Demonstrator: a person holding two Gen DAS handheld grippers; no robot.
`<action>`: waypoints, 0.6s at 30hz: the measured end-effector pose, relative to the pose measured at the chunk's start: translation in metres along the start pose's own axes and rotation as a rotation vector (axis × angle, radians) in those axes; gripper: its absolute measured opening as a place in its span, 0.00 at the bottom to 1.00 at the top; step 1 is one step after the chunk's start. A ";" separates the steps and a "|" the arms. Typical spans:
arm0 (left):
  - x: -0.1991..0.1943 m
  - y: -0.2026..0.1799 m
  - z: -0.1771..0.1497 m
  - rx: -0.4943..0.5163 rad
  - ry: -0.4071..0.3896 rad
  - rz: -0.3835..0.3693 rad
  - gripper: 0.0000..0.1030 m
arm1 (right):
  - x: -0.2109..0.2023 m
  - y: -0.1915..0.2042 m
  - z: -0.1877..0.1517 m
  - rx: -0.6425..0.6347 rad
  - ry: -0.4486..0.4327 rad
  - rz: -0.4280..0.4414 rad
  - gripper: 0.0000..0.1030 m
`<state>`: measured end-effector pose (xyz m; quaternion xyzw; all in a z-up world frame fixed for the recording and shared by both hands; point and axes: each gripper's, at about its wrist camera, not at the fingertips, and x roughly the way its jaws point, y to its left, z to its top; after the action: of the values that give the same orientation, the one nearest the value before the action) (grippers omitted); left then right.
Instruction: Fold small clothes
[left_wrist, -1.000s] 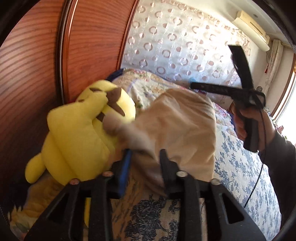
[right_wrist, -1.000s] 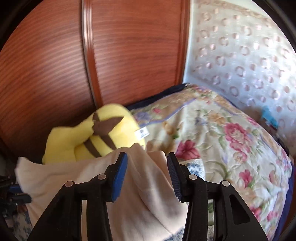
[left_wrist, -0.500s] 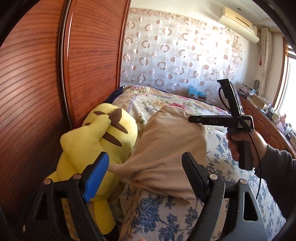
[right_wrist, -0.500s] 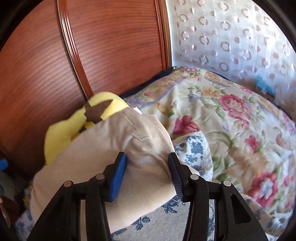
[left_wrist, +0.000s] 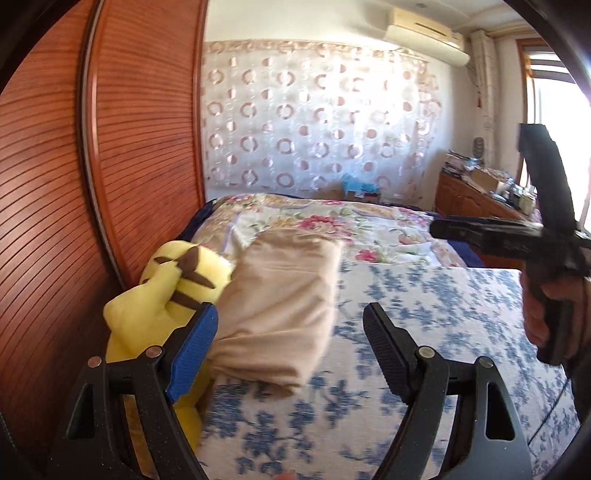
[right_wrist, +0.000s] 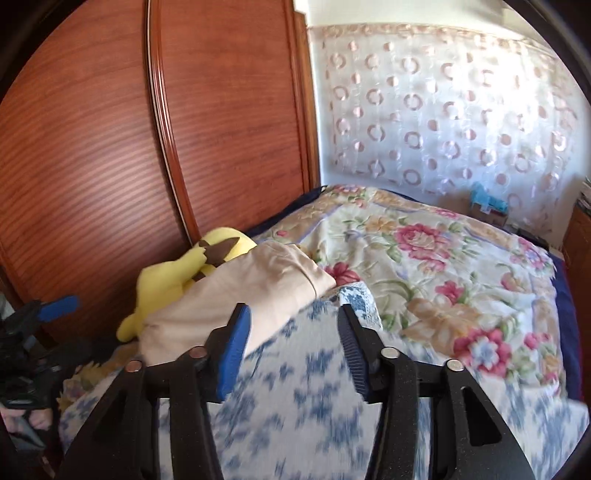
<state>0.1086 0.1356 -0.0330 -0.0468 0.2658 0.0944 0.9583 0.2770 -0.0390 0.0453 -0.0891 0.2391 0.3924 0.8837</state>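
A folded beige garment (left_wrist: 280, 299) lies on the blue-flowered bedding (left_wrist: 424, 325), leaning against a yellow plush toy (left_wrist: 162, 295). It also shows in the right wrist view (right_wrist: 236, 299). My left gripper (left_wrist: 290, 339) is open and empty, held back from the garment's near edge. My right gripper (right_wrist: 293, 339) is open and empty, just short of the garment. The right gripper also shows in the left wrist view (left_wrist: 436, 229), raised at the right in a hand.
A wooden headboard (left_wrist: 110, 147) rises on the left behind the plush toy (right_wrist: 177, 273). A floral quilt (right_wrist: 424, 266) covers the far bed. A wooden dresser (left_wrist: 476, 199) with clutter stands at the far right. A curtain (left_wrist: 314, 125) hangs behind.
My left gripper let go of the beige garment, opened and drew back. My right gripper also pulled back. The garment now lies folded and still on the bed.
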 end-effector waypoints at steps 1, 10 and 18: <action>-0.003 -0.007 -0.001 0.008 -0.004 -0.010 0.79 | -0.013 0.000 -0.008 0.006 -0.008 -0.013 0.61; -0.031 -0.067 0.000 0.072 -0.044 -0.091 0.79 | -0.122 0.009 -0.074 0.079 -0.081 -0.168 0.76; -0.059 -0.104 0.003 0.097 -0.083 -0.134 0.79 | -0.206 0.042 -0.113 0.140 -0.168 -0.311 0.79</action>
<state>0.0816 0.0255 0.0048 -0.0140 0.2265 0.0189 0.9737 0.0874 -0.1838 0.0497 -0.0304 0.1745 0.2397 0.9545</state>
